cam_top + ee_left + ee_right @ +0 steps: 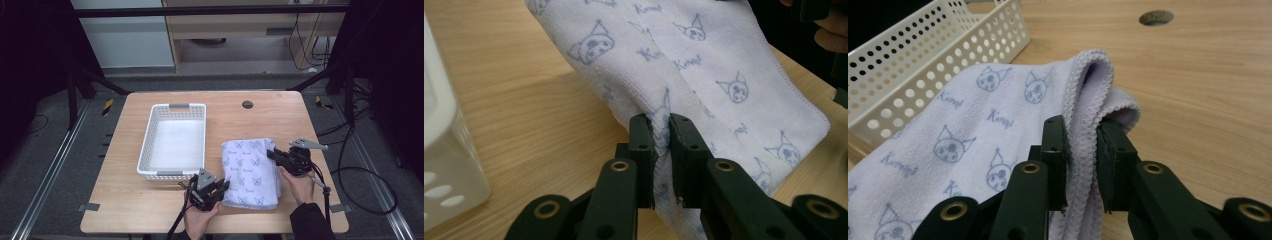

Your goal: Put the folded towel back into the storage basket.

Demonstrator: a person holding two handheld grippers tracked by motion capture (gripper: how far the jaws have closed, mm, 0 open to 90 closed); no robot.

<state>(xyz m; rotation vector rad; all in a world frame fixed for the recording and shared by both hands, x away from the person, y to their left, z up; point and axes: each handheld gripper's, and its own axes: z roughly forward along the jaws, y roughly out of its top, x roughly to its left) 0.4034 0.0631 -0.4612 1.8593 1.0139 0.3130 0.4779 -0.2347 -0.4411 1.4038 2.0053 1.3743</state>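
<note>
Both tools clamped on folded towel (pixel 250 172), white basket (pixel 172 141) just left, table hole (pixel 247 104) beyond

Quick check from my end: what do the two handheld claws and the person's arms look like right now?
Both are black two-jaw tools with flat rectangular pads and brass-coloured pivot pins. The left claw and the right claw each carry a grey three-cornered plate on top. A black cable trails from each toward the near table edge. The right forearm wears a dark sleeve; the left hand shows bare, with no sleeve in frame.
</note>
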